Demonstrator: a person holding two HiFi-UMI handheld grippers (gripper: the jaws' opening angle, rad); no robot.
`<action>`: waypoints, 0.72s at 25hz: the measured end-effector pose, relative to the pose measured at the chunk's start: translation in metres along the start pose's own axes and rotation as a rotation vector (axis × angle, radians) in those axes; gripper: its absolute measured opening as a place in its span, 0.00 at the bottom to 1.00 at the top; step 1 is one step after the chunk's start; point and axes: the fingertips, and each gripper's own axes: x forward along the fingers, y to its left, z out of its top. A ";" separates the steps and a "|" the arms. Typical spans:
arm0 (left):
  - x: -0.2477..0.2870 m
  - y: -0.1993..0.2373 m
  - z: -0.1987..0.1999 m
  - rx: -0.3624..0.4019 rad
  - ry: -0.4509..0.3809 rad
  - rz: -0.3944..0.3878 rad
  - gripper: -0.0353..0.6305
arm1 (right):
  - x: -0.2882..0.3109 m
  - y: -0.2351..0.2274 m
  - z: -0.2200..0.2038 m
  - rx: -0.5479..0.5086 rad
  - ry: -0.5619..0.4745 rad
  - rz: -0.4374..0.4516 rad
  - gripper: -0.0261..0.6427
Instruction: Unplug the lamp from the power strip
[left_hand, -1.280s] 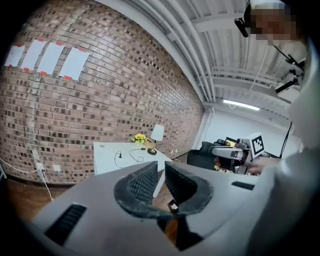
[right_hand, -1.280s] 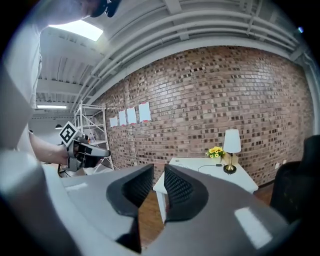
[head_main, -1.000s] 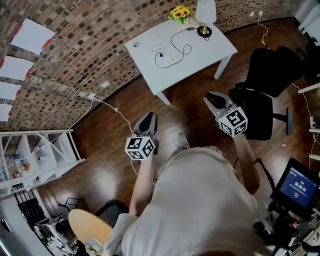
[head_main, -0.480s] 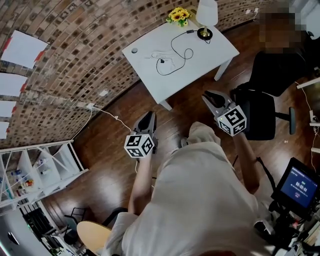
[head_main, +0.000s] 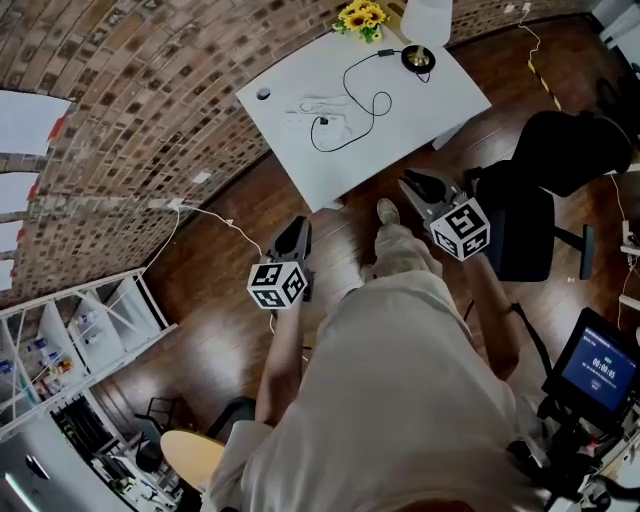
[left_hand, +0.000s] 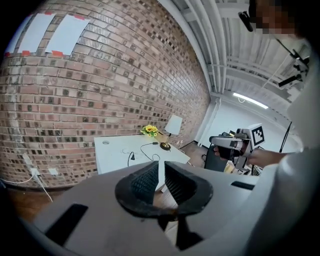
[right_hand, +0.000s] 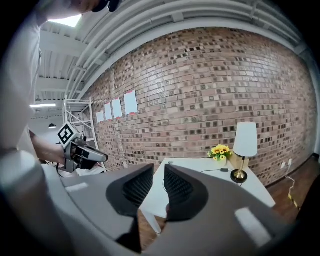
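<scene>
Approach phase, no contact yet. Looking steeply down at the table (head_main: 430, 105), set against the brick wall and well ahead across open floor.

On it: lamp (head_main: 425, 18) at the far right corner, just beside the flowers (head_main: 360, 18). Black cord (head_main: 377, 100) looping from the lamp base toward table centre and ending at a dark plug (head_main: 322, 121). Hard to make out the power strip; only pale shapes next to the plug, white on white. Can't confirm from here whether seated or loose.

Out front, the left gripper (head_main: 294, 233), aimed at the table, jaws closing a touch, only a narrow slit between the pads, nothing in it. Same for the right gripper (head_main: 410, 183): forward, narrow steady gap, empty.

Probably carried level and forward to keep both gripper cameras on the target while walking in. Table, lamp and cord visible over the jaw tips in the left gripper view; table, lamp and flowers in the right gripper view.

Black chair (head_main: 560, 150) just right of the path, near the right gripper. Worth skirting.

Next, as a guess: close the distance, pin the strip with one gripper, pinch the plug body (not the cord) with the other. Wider opening likely needed first. Risks: dragging the light strip, or tipping the lamp via the cord.
</scene>
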 end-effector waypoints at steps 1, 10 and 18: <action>0.012 0.003 0.003 -0.009 0.011 0.010 0.12 | 0.010 -0.011 0.002 0.000 0.008 0.015 0.12; 0.085 0.009 0.035 -0.039 0.075 0.054 0.11 | 0.068 -0.073 0.023 -0.011 0.071 0.117 0.12; 0.118 0.020 0.044 -0.082 0.093 0.105 0.14 | 0.104 -0.106 0.026 -0.015 0.098 0.180 0.12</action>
